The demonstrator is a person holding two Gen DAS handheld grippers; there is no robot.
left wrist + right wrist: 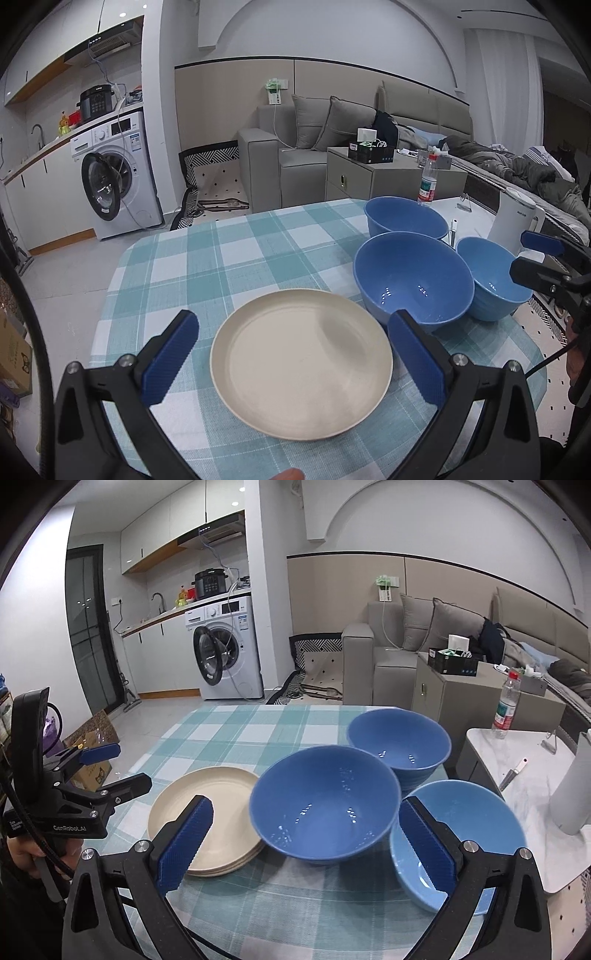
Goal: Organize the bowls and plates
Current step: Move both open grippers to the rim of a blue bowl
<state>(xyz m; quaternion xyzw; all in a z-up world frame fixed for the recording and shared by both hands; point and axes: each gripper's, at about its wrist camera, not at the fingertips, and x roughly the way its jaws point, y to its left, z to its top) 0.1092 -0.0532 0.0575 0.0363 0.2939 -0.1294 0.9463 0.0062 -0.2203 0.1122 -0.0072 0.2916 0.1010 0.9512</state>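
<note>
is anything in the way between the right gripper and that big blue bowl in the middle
Nothing visible. The right gripper hangs open just in front of the big blue bowl, with only bare tablecloth below. The plates and the lighter bowl flank it, close beside.

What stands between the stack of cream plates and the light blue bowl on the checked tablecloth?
The large dark blue bowl stands between the plate stack and the light blue bowl, seen best in the right wrist view.

A washing machine [225,648] stands with its door open under the kitchen counter — a black cooker [209,582] sits on top. By the grey sofa [295,147], a water bottle [506,705] stands upright beside a white kettle [515,221].
</note>
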